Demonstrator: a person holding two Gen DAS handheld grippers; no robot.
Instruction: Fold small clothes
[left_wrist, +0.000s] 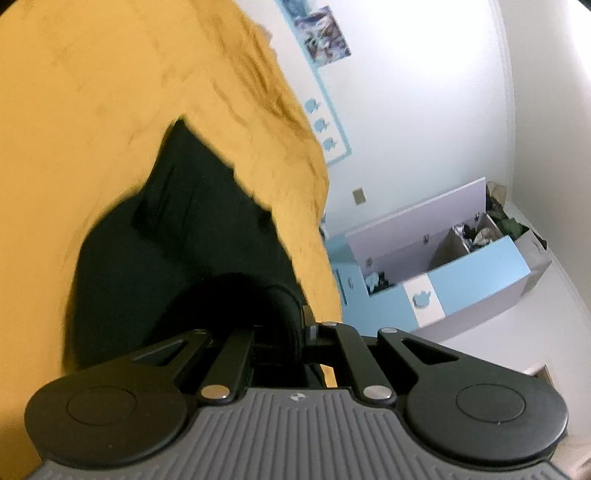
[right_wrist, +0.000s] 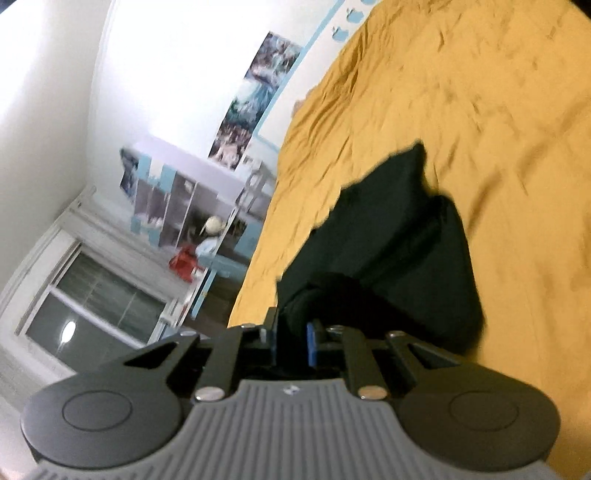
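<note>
Black garment (left_wrist: 184, 240) bunched on yellow sheet (left_wrist: 92, 74), L tongs (left_wrist: 280, 332) & R tongs (right_wrist: 291, 332) both clamped on it.

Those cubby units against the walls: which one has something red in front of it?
The shelf unit in the right wrist view, near the window, has a red thing before it. The blue-fronted unit in the left view has none.

You see a yellow bedspread (left_wrist: 110, 92), a blue toy chest (left_wrist: 461, 266) against the far wall, and a window (right_wrist: 96, 302) left.
</note>
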